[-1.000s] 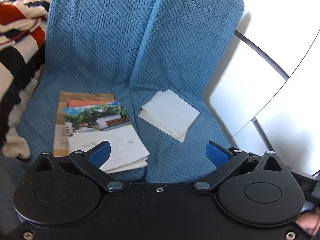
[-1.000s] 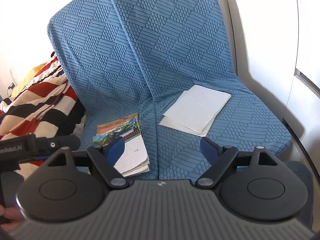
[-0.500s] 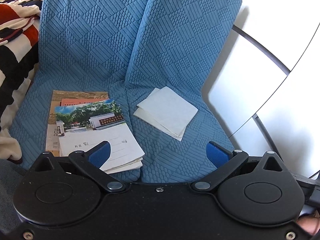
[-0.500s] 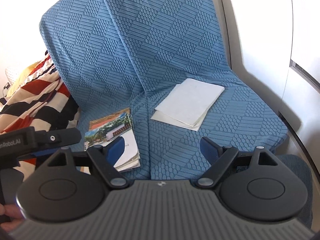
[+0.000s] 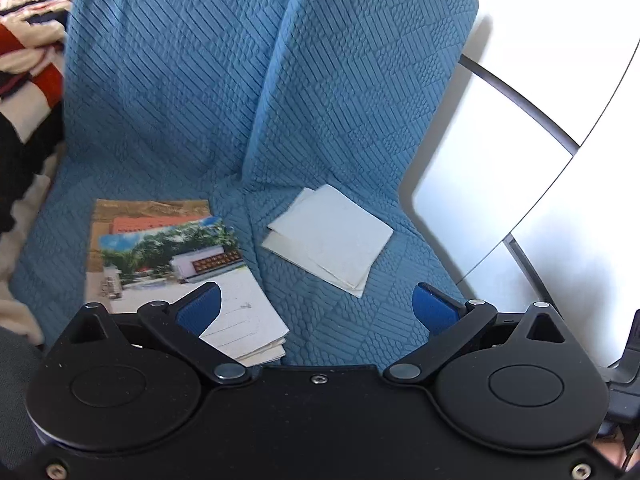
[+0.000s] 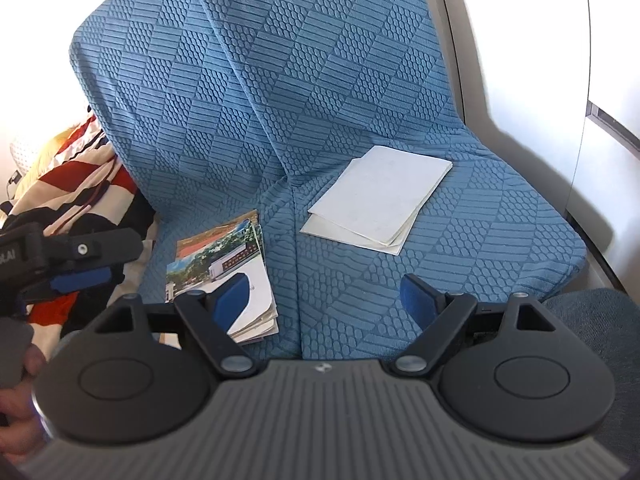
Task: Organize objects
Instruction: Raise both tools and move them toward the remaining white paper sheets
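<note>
seat: blue quilted cover [image 5: 360, 120] over a sofa-type seat, everything's lying on it

booklets: small stack of photo-cover booklets [image 5: 168, 248] on the left half of the seat, fanned a bit, top one shows a building and trees

white sheets: a couple of plain white papers [image 5: 332, 240] on the right half, just past the centre crease, well apart from the booklets

left gripper [image 5: 316, 308]: jaws spread wide, nothing in them; hanging over the front edge, its left blue pad [image 5: 200, 312] overlaps the near corner of the booklets in view, can't tell if it touches

right gripper [image 6: 324, 300]: also wide and empty; white sheets sit up ahead of it, slightly right of centre, not between the pads

side stuff: striped red/black/white blanket [image 6: 80, 184] bunched off to the left
</note>
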Tool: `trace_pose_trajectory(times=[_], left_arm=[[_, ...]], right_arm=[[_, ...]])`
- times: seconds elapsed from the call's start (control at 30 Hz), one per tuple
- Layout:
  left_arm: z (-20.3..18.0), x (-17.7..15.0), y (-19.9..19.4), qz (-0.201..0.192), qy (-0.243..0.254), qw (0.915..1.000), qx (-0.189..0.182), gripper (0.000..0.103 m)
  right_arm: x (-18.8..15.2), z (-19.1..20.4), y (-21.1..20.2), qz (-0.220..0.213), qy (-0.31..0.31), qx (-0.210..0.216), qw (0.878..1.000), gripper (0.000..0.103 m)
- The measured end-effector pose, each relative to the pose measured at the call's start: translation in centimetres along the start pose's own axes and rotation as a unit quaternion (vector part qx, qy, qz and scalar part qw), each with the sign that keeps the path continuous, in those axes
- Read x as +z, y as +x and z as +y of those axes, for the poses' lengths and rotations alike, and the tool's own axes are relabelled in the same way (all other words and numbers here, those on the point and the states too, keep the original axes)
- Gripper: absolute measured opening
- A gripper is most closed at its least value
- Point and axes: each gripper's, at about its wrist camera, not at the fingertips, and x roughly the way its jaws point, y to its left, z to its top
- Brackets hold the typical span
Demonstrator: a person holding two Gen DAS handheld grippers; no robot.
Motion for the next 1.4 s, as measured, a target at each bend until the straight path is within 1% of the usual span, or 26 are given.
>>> trace_pose_trajectory(times=[0.13,0.23,0.37,0.43,0.5,0.6,0.63,0.7,0.73,0.83,0.9,0.97,1.03,1.1,1.2,1.3,1.4], left_arm=[[1.0,0.3,3.4,-0.002,-0.005,0.9998,-0.021,0.102],[1.8,1.3,6.2,0.004,0.0,0.9995,-0.033,0.101],[3.0,2.8,10.3,0.024,0.005,0.9987,-0.045,0.096],[3.7,3.6,12.3,0.033,-0.001,0.9981,-0.051,0.093],[4.5,4.5,14.4,0.053,-0.011,0.9968,-0.058,0.085],[5.3,5.7,16.8,0.068,-0.016,0.9948,-0.073,0.079],[5.6,6.0,17.5,0.073,-0.019,0.9941,-0.078,0.077],[6.1,6.8,19.0,0.086,-0.026,0.9922,-0.087,0.07],[6.4,7.2,19.9,0.092,-0.03,0.991,-0.092,0.069],[7.2,8.1,22.2,0.109,-0.048,0.9882,-0.097,0.061],[7.8,8.7,24.0,0.124,-0.062,0.9847,-0.105,0.048],[8.5,9.2,25.8,0.136,-0.078,0.9819,-0.106,0.043],[9.0,9.6,27.4,0.145,-0.086,0.9801,-0.104,0.042],[9.5,9.9,28.8,0.153,-0.095,0.9777,-0.108,0.04],[9.8,9.9,30.5,0.172,-0.108,0.972,-0.117,0.038],[9.7,9.5,31.8,0.185,-0.104,0.9712,-0.109,0.038],[10.1,8.9,33.0,0.203,-0.125,0.9649,-0.109,0.038]], right_arm=[[-0.2,-0.2,1.9,-0.003,-0.007,-0.004,1.0,0.084],[-0.1,-0.8,3.8,-0.005,-0.002,-0.012,1.0,0.083],[0.2,-1.7,6.3,-0.015,0.007,-0.023,1.0,0.083],[0.4,-2.2,7.6,-0.016,0.011,-0.033,0.999,0.082],[0.7,-2.9,8.9,-0.017,0.014,-0.043,0.999,0.077],[1.3,-3.8,10.6,-0.012,0.024,-0.049,0.998,0.076],[1.4,-4.1,11.1,-0.012,0.028,-0.049,0.998,0.076],[1.8,-4.6,12.2,-0.009,0.036,-0.051,0.998,0.075],[2.0,-4.9,12.7,-0.005,0.042,-0.053,0.998,0.075],[2.8,-5.7,14.5,0.008,0.068,-0.051,0.996,0.075],[3.3,-5.8,15.6,0.015,0.08,-0.05,0.995,0.075],[3.8,-6.0,16.6,0.02,0.091,-0.046,0.995,0.075],[4.2,-6.2,17.6,0.028,0.104,-0.045,0.993,0.075],[4.6,-6.4,18.7,0.036,0.112,-0.058,0.991,0.075],[4.9,-7.0,20.3,0.05,0.129,-0.071,0.988,0.071],[5.2,-7.0,21.4,0.056,0.133,-0.079,0.986,0.068],[5.5,-7.0,22.3,0.058,0.129,-0.087,0.986,0.065]])
